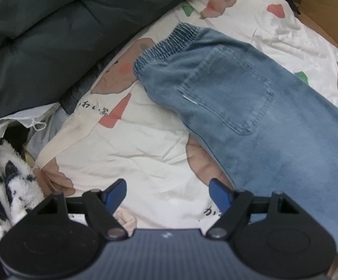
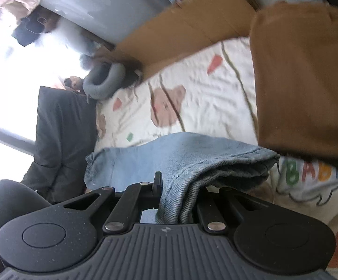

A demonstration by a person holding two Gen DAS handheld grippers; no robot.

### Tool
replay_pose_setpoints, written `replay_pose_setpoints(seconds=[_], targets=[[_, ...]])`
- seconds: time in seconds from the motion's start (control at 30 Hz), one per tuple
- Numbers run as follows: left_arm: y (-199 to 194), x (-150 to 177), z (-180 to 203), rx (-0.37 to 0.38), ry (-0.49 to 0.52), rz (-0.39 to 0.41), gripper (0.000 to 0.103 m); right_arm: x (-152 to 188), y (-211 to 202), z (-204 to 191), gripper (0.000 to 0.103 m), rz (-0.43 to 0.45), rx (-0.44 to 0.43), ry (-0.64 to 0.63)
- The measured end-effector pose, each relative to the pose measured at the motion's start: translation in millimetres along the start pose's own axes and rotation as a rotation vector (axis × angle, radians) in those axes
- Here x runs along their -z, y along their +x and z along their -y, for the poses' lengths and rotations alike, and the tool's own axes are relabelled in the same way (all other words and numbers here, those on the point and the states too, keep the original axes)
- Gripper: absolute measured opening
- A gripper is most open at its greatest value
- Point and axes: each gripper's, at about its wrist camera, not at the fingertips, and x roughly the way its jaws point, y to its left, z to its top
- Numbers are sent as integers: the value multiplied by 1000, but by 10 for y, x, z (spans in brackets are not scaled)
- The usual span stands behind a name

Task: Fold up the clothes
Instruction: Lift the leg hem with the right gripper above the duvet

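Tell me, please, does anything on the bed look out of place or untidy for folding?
Mostly the jeans: they lie slanted across the bear-print sheet, not squared, and one end is bunched in the shut right gripper. The open left gripper holds nothing. No damage shows.

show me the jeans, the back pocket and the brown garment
jeans [image 1: 274,144], left wrist view, on the blue denim leg below the pocket
back pocket [image 1: 229,88], left wrist view, middle of the stitched patch
brown garment [image 2: 304,81], right wrist view, centre of the folded brown cloth
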Motion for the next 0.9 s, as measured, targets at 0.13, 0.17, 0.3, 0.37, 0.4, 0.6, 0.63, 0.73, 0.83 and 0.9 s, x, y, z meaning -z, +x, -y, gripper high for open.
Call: replay_pose_setpoints(seconds=[0.13,0.17,0.3,0.37,0.4,0.6,0.63,0.73,0.83,0.9], targets=[[-15,-32,14,13,-8,6,80,-200,-237,-86,4,29,31,-31],[-16,-38,25,17,-7,7,80,-248,-311,-90,4,40,44,-34],[4,-60,98,45,-3,9,80,-436,-613,-98,4,83,97,-42],[30,-71,152,67,3,13,80,-515,-765,-87,4,99,129,-40],[42,-76,183,79,7,15,80,-551,-838,-82,4,104,148,-41],[101,-108,481,176,54,38,80,-712,-1144,-134,4,113,237,-46],[111,-112,534,194,66,43,80,-727,-1162,-153,4,110,247,-48],[144,-110,685,239,121,57,80,-757,-1170,-224,4,93,280,-58],[180,-97,844,295,178,63,80,-783,-1135,-294,4,69,309,-64],[221,-95,920,340,198,67,80,-809,-1092,-336,4,50,330,-65]])
